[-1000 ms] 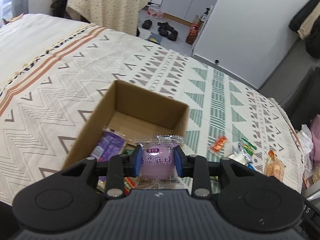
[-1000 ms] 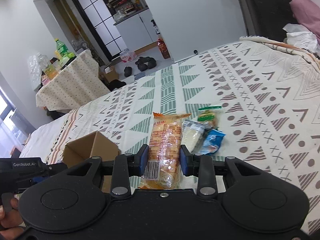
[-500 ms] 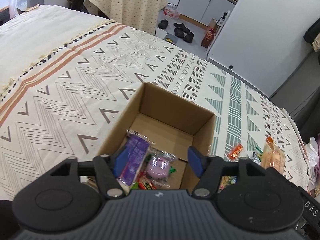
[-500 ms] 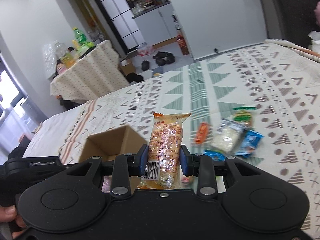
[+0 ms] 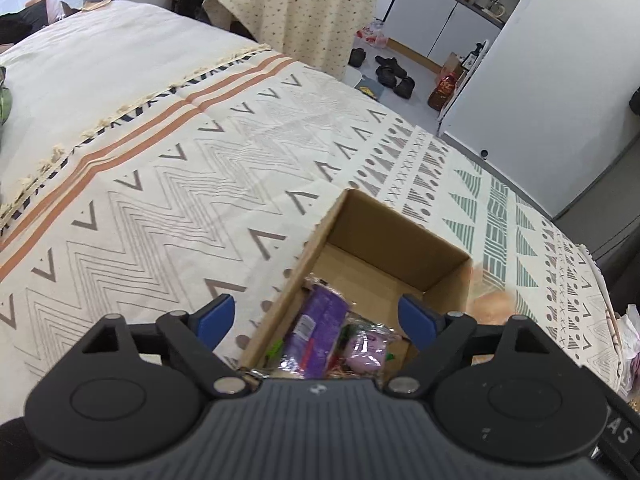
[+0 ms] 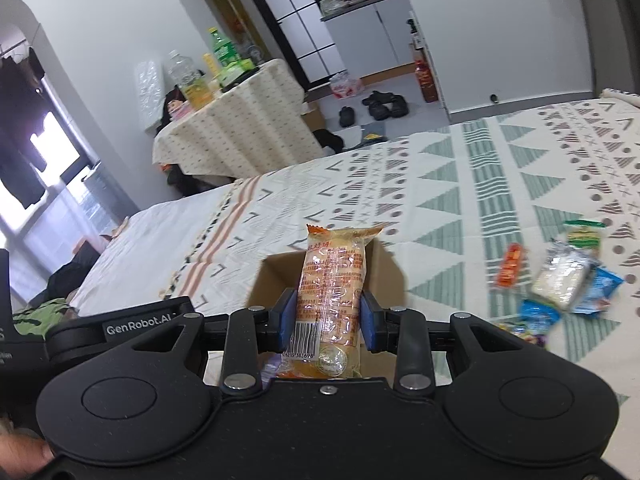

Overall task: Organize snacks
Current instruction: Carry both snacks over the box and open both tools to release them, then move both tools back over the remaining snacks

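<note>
An open cardboard box [image 5: 400, 240] sits on the patterned bedspread. Inside lie a purple wrapped snack [image 5: 318, 334], a pink mochi packet [image 5: 366, 350] and other small packets. My left gripper [image 5: 316, 318] is open and empty above the box's near edge. My right gripper [image 6: 327, 322] is shut on a long orange cake packet [image 6: 334, 280], held over the box [image 6: 384, 276]. The left gripper's body [image 6: 120, 326] shows at the left of the right wrist view.
Several loose snack packets lie on the bedspread to the right of the box: an orange one [image 6: 510, 266], a white one [image 6: 564, 276], blue ones [image 6: 538, 312]. A cloth-covered table [image 6: 236, 124] with bottles stands beyond the bed. Shoes [image 5: 394, 76] lie on the floor.
My left gripper let go of the pink mochi packet into the box, opened wide and shifted left. My right gripper carried the orange cake packet leftward to above the box.
</note>
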{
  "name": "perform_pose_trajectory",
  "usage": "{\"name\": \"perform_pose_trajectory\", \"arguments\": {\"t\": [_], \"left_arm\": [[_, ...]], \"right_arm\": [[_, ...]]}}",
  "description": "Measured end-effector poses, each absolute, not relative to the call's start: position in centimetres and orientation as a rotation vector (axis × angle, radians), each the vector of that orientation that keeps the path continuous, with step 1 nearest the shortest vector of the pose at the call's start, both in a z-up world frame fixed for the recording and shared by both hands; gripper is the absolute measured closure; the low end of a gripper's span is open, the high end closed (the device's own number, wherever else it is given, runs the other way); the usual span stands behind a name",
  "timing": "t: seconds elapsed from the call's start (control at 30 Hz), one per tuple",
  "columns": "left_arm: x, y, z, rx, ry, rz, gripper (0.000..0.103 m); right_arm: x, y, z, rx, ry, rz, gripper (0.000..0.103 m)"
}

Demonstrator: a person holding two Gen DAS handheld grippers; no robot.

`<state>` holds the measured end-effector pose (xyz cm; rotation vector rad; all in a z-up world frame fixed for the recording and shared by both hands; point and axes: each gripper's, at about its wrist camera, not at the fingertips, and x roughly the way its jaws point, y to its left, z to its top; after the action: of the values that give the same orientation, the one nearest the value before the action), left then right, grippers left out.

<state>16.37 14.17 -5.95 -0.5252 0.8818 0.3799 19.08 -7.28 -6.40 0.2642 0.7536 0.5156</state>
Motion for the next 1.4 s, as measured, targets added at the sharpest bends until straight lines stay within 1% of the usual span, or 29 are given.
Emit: {"name": "perform_pose_trajectory", "arguments": {"t": [0.07, 0.13, 0.27, 0.3, 0.33, 0.37, 0.4, 0.47, 0.53, 0.57, 0.7, 0.73, 1.07, 1.4], "left_arm": [[16.2, 14.3, -5.9, -0.524, 0.886, 0.382, 0.015], [16.1, 14.1, -5.8, -0.524, 0.890, 0.369, 0.015], [15.9, 13.0, -5.4, -0.521, 0.908, 0.335, 0.015], [15.9, 12.7, -5.3, -0.516, 0.906, 0.329, 0.014], [15.8, 12.3, -5.1, -0.511, 0.905, 0.324, 0.014], [15.8, 11.9, -5.1, -0.506, 0.906, 0.317, 0.011], [15.8, 11.5, -4.9, -0.501, 0.906, 0.311, 0.010], [15.8, 10.6, -4.6, -0.491, 0.901, 0.292, 0.008], [15.7, 9.6, -4.3, -0.476, 0.891, 0.271, 0.003], [15.7, 9.0, -4.1, -0.469, 0.885, 0.261, 0.000], [15.9, 6.8, -3.6, -0.449, 0.877, 0.222, 0.000], [15.9, 6.2, -3.5, -0.442, 0.875, 0.212, 0.000], [16.1, 1.5, -3.0, -0.381, 0.861, 0.161, 0.000], [16.8, -2.4, -3.1, -0.333, 0.894, 0.094, 0.000]], "right_arm": [[19.1, -6.9, -6.6, 0.266, 0.766, 0.514, 0.063], [18.8, -7.4, -6.6, 0.275, 0.759, 0.483, 0.051], [18.1, -9.1, -6.5, 0.290, 0.751, 0.443, 0.042], [18.0, -9.5, -6.4, 0.288, 0.746, 0.430, 0.038], [17.8, -10.1, -6.3, 0.284, 0.740, 0.414, 0.031], [17.6, -10.6, -6.2, 0.282, 0.733, 0.396, 0.028], [17.5, -11.2, -6.1, 0.286, 0.727, 0.380, 0.022], [17.2, -12.4, -5.9, 0.297, 0.718, 0.364, 0.019], [16.8, -13.7, -5.7, 0.305, 0.709, 0.343, 0.012], [16.6, -14.3, -5.6, 0.307, 0.699, 0.329, 0.010], [15.9, -16.7, -4.9, 0.316, 0.669, 0.285, 0.001], [15.8, -17.3, -4.8, 0.318, 0.663, 0.276, 0.000], [14.6, -22.7, -4.5, 0.316, 0.622, 0.191, 0.000], [14.1, -27.9, -5.9, 0.325, 0.632, 0.119, 0.000]]}}
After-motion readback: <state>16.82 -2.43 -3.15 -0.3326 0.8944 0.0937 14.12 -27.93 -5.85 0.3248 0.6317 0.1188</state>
